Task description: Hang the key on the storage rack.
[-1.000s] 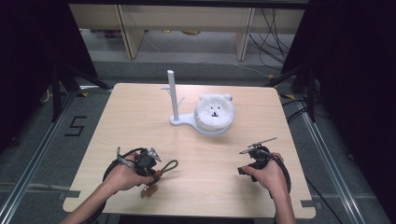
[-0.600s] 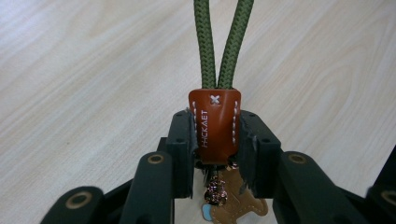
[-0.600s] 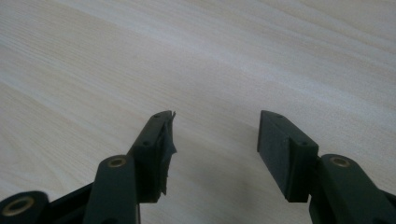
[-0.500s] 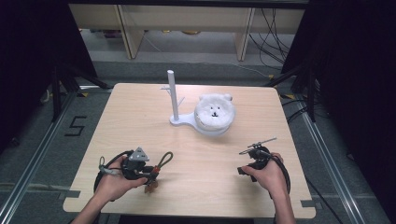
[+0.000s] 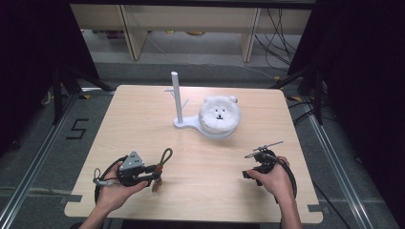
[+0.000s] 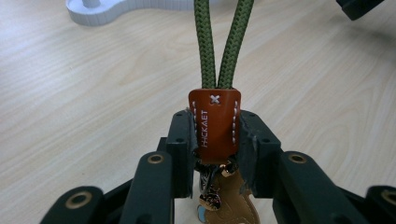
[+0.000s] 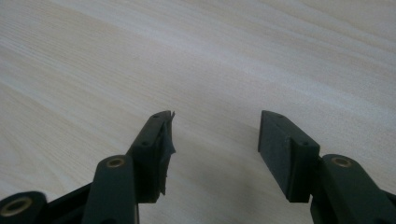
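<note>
My left gripper [image 6: 214, 140] is shut on a keychain: an orange leather tab [image 6: 214, 126] with a green cord loop [image 6: 224, 42] reaching forward and metal charms hanging below. In the high view the left gripper [image 5: 154, 171] sits near the table's front left, and the cord loop [image 5: 165, 155] points toward the middle. My right gripper [image 7: 215, 140] is open over bare wood with nothing between its jaws. It appears at the front right in the high view [image 5: 248, 172]. A white stand with an upright post [image 5: 176, 98] and small pegs is at the table's back centre.
A white plush bear face [image 5: 219, 116] rests on the stand's base, right of the post. The wooden table [image 5: 143, 114] has open space between the two grippers. Dark frames, cables and floor rails surround the table.
The left hand has drawn the keychain slightly back toward the front edge and leftward. The right gripper has barely moved.
</note>
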{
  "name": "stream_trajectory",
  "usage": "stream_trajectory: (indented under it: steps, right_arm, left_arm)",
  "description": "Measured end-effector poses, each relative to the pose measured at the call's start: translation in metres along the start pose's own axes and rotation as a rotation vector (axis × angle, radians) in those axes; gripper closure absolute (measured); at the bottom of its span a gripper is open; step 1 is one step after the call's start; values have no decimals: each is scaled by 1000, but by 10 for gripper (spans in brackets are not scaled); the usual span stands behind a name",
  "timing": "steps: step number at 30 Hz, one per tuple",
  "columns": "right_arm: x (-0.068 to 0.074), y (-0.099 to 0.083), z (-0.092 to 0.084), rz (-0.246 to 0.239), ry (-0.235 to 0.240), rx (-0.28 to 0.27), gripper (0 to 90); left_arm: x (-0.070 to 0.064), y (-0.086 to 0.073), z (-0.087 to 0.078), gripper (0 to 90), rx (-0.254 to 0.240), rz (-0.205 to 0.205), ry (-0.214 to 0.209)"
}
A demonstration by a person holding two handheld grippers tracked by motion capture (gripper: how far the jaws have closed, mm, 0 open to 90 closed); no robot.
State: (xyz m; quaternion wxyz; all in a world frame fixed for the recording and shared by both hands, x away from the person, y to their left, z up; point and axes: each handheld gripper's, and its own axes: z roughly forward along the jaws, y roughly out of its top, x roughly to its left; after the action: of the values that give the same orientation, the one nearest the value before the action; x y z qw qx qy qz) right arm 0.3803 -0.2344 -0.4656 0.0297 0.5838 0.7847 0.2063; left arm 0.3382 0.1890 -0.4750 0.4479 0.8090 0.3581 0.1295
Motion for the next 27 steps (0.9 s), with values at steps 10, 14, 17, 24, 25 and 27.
stream_trajectory:
  steps: [10, 14, 17, 24, 25, 27]
  right_arm:
    - [-2, 0, 1, -21, 10, -13, 456]
    - [-1, 1, 0, -16, 14, -22, 456]
    - [-2, 0, 0, -36, 2, -34, 457]
    - [-2, 0, 1, -42, -1, -37, 456]
    - [-1, 1, 1, -37, -3, -36, 456]
    - [-3, 0, 1, -57, 8, -48, 454]
  left_arm:
    - [1, 3, -6, 676, -96, 11, 29]
    - [1, 6, -7, 676, -144, 5, 46]
    - [2, 9, -8, 676, -168, -2, 50]
    - [7, 11, -9, 677, -228, -48, 55]
    - [8, 11, -9, 676, -230, -47, 60]
    - [10, 12, -8, 676, -240, -47, 50]
